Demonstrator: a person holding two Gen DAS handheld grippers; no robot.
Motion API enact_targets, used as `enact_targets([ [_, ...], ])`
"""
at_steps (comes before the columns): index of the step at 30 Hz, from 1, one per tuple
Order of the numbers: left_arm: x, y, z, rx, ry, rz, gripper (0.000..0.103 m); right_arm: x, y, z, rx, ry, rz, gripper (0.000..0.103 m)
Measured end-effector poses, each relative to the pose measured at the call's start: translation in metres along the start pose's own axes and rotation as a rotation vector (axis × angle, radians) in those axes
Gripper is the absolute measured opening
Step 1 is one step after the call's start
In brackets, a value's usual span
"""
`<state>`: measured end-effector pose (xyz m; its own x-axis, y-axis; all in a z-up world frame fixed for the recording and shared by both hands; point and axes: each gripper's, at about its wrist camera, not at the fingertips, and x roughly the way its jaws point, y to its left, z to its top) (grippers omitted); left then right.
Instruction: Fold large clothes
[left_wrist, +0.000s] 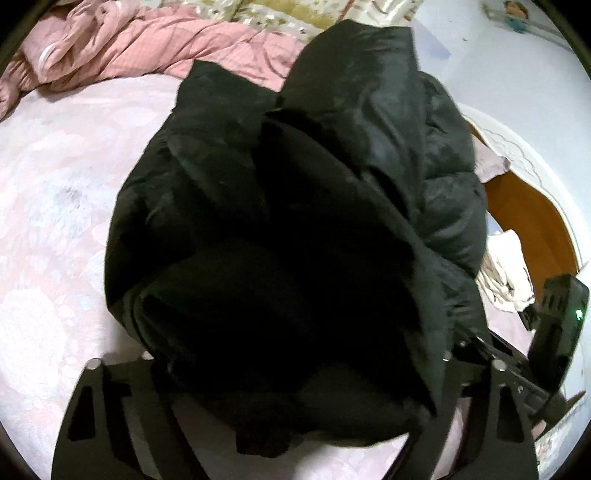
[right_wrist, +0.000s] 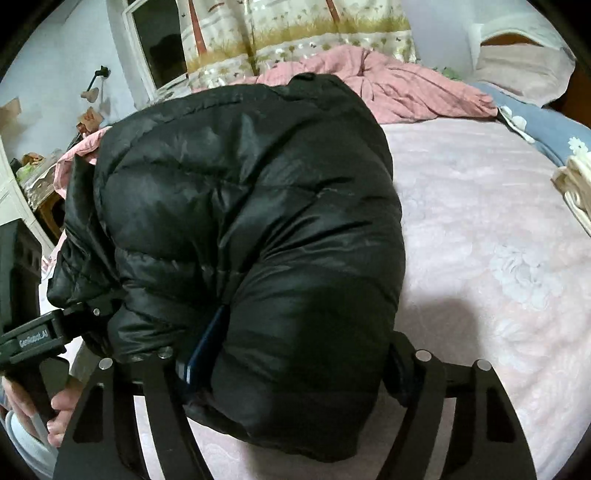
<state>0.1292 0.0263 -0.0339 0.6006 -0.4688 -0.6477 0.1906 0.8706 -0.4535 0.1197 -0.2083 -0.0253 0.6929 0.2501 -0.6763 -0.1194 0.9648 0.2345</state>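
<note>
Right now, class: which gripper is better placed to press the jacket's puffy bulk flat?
Probably the right gripper: the jacket bulges highest between its fingers. The left gripper straddles a flatter, darker fold.

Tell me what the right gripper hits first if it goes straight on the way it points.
The black puffer jacket. Its bulk already fills the gap between the right gripper's fingers, so any push forward goes straight into it. The pink bed sheet lies beneath, though depth is hard to judge.
</note>
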Motion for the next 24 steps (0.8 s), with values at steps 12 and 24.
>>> enact_targets([
  [12, -0.019, -0.029, -0.002, 0.137, -0.181, 0.058, 0.045, -0.023, 0.016, 0.001, -0.061, -0.081, -0.077, 0.055],
  [24, -0.033, -0.054, -0.006, 0.242, -0.245, 0.063, 0.042, -0.046, 0.014, 0.014, -0.060, -0.127, -0.071, 0.054],
])
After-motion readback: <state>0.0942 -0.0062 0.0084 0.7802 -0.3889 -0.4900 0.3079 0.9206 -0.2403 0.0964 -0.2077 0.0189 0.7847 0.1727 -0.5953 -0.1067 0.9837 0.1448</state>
